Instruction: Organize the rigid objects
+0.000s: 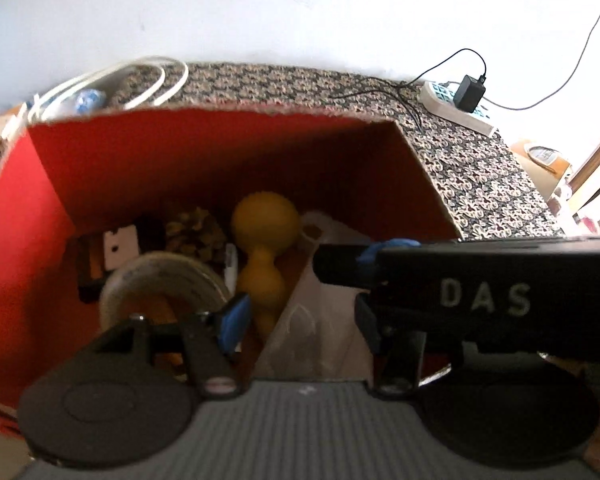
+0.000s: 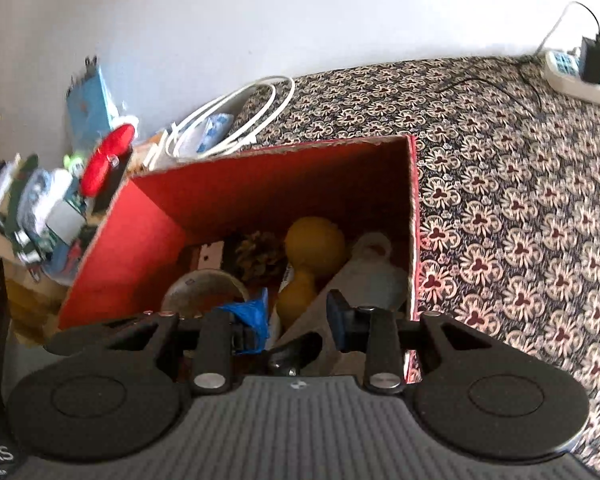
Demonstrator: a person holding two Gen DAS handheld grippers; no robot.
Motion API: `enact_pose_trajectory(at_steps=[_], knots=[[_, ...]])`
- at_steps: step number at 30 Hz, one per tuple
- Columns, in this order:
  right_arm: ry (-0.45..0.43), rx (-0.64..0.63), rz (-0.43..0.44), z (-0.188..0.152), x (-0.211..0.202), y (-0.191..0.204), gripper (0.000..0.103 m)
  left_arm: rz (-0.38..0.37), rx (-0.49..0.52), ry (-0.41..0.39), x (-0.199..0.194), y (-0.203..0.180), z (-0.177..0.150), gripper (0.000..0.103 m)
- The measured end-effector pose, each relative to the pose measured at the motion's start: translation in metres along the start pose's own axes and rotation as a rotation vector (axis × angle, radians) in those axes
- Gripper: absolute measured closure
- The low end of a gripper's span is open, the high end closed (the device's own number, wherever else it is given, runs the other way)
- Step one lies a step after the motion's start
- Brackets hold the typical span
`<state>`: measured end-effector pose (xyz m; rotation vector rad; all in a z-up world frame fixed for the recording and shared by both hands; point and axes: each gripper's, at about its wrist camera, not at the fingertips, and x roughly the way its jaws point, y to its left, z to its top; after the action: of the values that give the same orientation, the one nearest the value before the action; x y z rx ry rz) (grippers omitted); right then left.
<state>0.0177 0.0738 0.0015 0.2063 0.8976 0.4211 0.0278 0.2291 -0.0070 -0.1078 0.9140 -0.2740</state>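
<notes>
Left wrist view: the left hand-held gripper [image 1: 300, 316] is seen spread wide, nothing between its fingers; the right hand-held gripper [image 1: 480, 292], lettered "DAS", crosses just ahead. It too is held wide, empty. Below both, the red box [image 1: 220, 152] holds a yellow dumbbell-shaped object [image 1: 262, 248], tape roll [image 1: 160, 284] and pinecone [image 1: 196, 228]. Beyond, a power strip [image 1: 456, 106] lies on the patterned desk [image 1: 480, 176].

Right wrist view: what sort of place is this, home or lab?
Probably a home room. A floral patterned cloth covers the surface, a power strip with a charger lies by the plain wall, and the red box holds household odds and ends.
</notes>
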Motion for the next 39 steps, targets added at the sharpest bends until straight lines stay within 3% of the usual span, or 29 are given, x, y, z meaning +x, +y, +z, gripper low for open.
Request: enact_pose_trajectory(at_steps=[6, 15, 26, 33, 39], knots=[[-0.055, 0.044, 0.037, -0.012, -0.025, -0.001, 0.088, 0.062, 0.051, -0.053, -0.023, -0.010, -0.004, 0.045], [-0.154, -0.029, -0.006, -0.032, -0.062, 0.013, 0.088, 0.140, 0.089, -0.115, -0.063, -0.023, -0.014, 0.041], [-0.211, 0.011, -0.057, -0.053, -0.094, 0.005, 0.087, 0.161, 0.119, -0.104, -0.092, -0.039, -0.031, 0.038], [-0.225, 0.014, -0.234, -0.075, -0.106, -0.014, 0.087, 0.118, 0.184, -0.049, -0.081, -0.071, -0.046, 0.038], [-0.203, 0.119, -0.300, -0.088, -0.115, -0.051, 0.087, 0.087, 0.258, -0.028, -0.066, -0.109, -0.055, 0.038]])
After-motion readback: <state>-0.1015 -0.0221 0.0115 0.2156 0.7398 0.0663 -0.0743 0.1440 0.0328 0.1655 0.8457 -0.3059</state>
